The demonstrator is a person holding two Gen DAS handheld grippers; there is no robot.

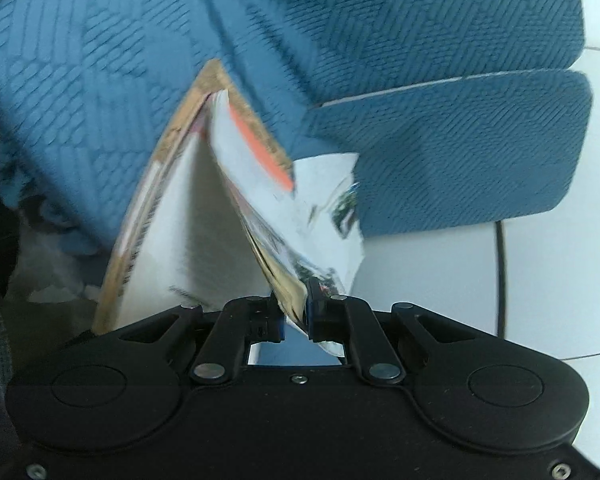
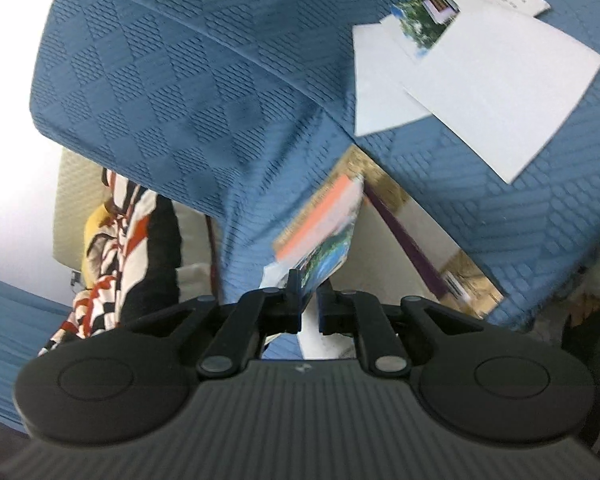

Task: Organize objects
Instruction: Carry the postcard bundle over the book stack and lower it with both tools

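I see a blue quilted sofa (image 2: 172, 92) filling most of both views. Left of its arm, a red, white and black patterned cloth (image 2: 116, 256) hangs. Beyond the sofa's cushion, a thin black cable (image 1: 500, 276) crosses white floor tiles (image 1: 540, 280).

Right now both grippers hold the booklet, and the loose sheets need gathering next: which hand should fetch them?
Right, probably: the loose sheets lie on the sofa ahead of the right gripper; the left gripper, shut on the booklet, sees none in its view.
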